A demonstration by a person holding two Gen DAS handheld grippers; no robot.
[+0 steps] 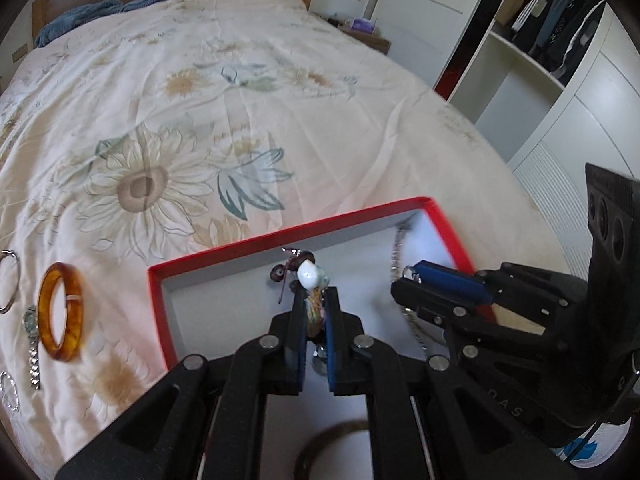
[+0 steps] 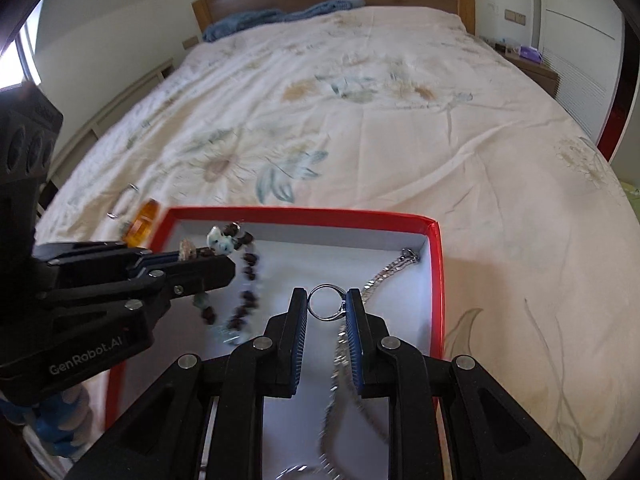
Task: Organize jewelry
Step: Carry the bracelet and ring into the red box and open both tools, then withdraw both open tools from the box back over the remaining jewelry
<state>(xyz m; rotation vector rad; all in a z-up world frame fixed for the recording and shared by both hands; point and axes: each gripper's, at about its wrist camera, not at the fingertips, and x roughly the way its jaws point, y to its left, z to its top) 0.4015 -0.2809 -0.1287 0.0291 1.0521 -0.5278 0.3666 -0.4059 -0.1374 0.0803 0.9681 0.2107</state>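
- Left claw (image 2: 224, 268), at the frame's left, gripped a beaded bracelet (image 2: 246, 280) dangling over the red box (image 2: 436, 280).
- Right claw (image 2: 327, 304), lower centre, pinched a silver ring (image 2: 326, 303) directly above the box floor.
- Silver chain (image 2: 384, 276) lay right of it, possibly snagging.
- Amber bangle (image 1: 62, 312) waited on the bed (image 1: 280, 100).

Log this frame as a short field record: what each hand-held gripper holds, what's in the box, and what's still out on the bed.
left hand-held gripper: shut on beaded bracelet, which hangs over the red box
right hand-held gripper: shut on silver ring, above the box
in box: silver chain, one end at the far right corner
still on bedspread: amber bangle, thin silver bangle, wristwatch, all left of the box
surface: floral bedspread
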